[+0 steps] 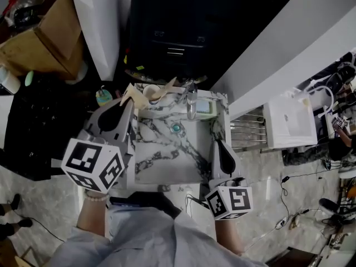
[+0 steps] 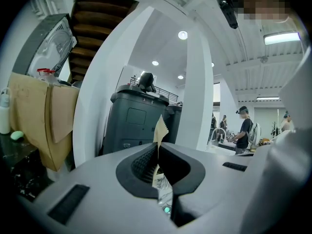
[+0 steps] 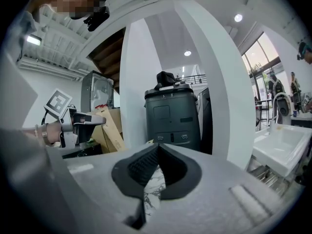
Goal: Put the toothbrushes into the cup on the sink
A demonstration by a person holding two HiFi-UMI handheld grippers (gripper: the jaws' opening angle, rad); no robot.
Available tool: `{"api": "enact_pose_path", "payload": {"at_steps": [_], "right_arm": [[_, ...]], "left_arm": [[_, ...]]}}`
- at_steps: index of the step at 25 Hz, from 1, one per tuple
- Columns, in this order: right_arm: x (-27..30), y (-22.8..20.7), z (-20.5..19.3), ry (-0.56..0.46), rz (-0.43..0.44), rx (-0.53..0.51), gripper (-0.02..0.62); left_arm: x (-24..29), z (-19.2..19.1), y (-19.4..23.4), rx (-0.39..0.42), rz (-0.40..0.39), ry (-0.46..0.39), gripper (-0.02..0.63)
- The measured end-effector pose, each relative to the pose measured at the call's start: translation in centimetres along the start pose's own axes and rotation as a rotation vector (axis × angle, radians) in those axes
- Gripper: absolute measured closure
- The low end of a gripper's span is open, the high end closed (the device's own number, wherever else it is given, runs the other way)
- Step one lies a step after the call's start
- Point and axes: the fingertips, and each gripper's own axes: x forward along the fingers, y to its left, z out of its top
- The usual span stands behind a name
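Left gripper view, tan packet (image 2: 161,126) clamped, head view, cup (image 1: 149,89)

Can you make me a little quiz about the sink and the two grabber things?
1. True or false: the right gripper is holding something.
2. What is the left gripper pinching? A) a tan paper packet B) a sponge C) a spoon
3. Fill in: seen from the head view, the white cup sits at the far ___ corner of the sink.

Key: 1. False, its jaws are shut on nothing. 2. A. 3. left.
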Motion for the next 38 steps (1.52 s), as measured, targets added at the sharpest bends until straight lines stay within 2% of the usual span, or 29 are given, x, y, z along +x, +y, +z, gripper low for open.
{"api": "enact_pose_path", "payload": {"at_steps": [15, 25, 38], "right_arm": [[-1.5, -3.6, -2.3, 0.055, -0.107, 0.053, 0.597], [-2.3, -5.4, -4.1, 0.097, -0.169, 0.05, 0.597], [-3.2, -6.4, -5.4, 0.113, -0.211, 0.064, 0.597]], "left_arm": [[6.9, -2.6, 1.4, 0.043, -0.019, 0.045, 0.6], [10.4, -5.1, 3.4, 0.042, 0.004, 0.079, 0.601], [13.1, -10.2, 4.4, 0.036, 0.003, 0.173, 0.6]]}}
